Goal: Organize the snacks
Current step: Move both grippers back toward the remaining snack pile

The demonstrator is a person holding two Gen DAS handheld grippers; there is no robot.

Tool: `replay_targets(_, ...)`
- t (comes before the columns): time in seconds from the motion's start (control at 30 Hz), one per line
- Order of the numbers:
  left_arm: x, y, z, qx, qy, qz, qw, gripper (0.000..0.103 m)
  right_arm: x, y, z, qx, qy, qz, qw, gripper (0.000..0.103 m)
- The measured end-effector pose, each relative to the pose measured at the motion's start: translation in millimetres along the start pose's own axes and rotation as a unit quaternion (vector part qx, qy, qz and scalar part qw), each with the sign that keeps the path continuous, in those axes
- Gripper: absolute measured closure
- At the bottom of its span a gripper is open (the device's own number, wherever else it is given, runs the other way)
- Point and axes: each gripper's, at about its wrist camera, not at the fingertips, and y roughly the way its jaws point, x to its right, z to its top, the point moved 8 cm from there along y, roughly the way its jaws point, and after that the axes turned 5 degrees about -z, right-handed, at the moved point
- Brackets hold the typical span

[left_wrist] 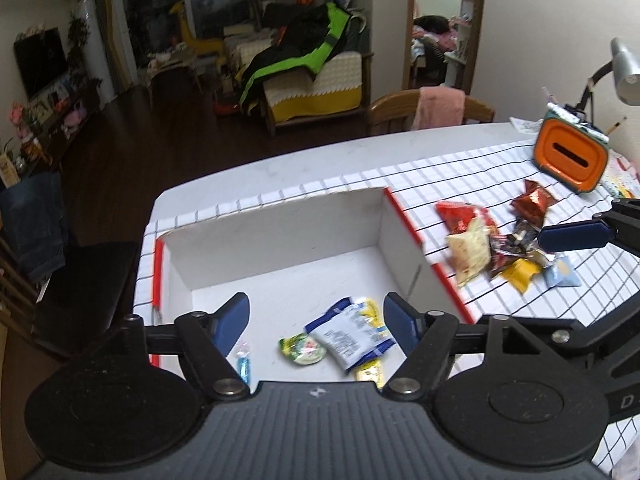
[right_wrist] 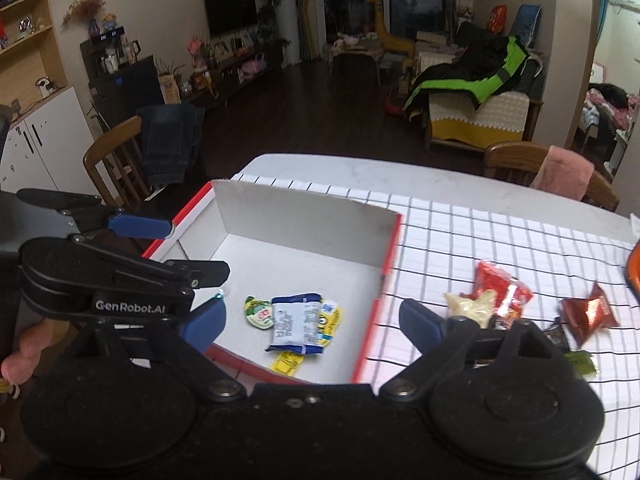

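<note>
Both grippers hang spread wide with nothing between their blue pads: the left gripper (left_wrist: 317,322) over the near part of the box, the right gripper (right_wrist: 310,322) over the box's near right edge, its right finger reaching above the cloth. Beneath them stretches the white table (left_wrist: 280,168) with its white tablecloth ruled in thin black grid lines (right_wrist: 500,240). On it sits the shallow white cardboard box with red edges (left_wrist: 280,224), open at the top. Inside, near the front, lies a white-and-blue snack packet (right_wrist: 296,322) overlapping a yellow wrapper (right_wrist: 332,316), with a small round green-lidded cup (right_wrist: 258,312) touching its left side, another yellow packet (right_wrist: 286,362) just in front, and a small clear-blue wrapped sweet (left_wrist: 243,362) off to the left. Outside the box, to its right on the cloth, a loose heap of snacks waits (some blurred): a red packet (left_wrist: 460,216), a beige one (left_wrist: 470,254), a shiny dark-red foil pack (left_wrist: 534,202), a yellow piece (left_wrist: 520,274) and a pale blue piece (left_wrist: 562,274). Beyond them stands an orange slotted container (left_wrist: 570,158).
</note>
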Motion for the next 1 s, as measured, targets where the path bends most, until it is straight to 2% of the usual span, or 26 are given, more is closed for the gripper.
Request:
replay_targets(0.13,23,-4,3,0.009,0.009,-0.013,0.9998,0.023,16,-14,-10,0.009,0.002,-0.005,1.000,0.002)
replay_targets(0.6,110,12,14,0.025,0.025,-0.061,0.9976,0.016,103,-48,-58,0.018,0.037,-0.018,0.999,0.000)
replay_targets(0.77,135,35,20,0.014,0.010,-0.064,0.9978,0.015,140,-50,-74,0.011,0.037,-0.029,0.999,0.000)
replay_targets(1.0,166,73,24,-0.011,-0.009,-0.049,0.9987,0.015,188,-37,-94,-0.001,0.028,-0.036,0.999,0.000)
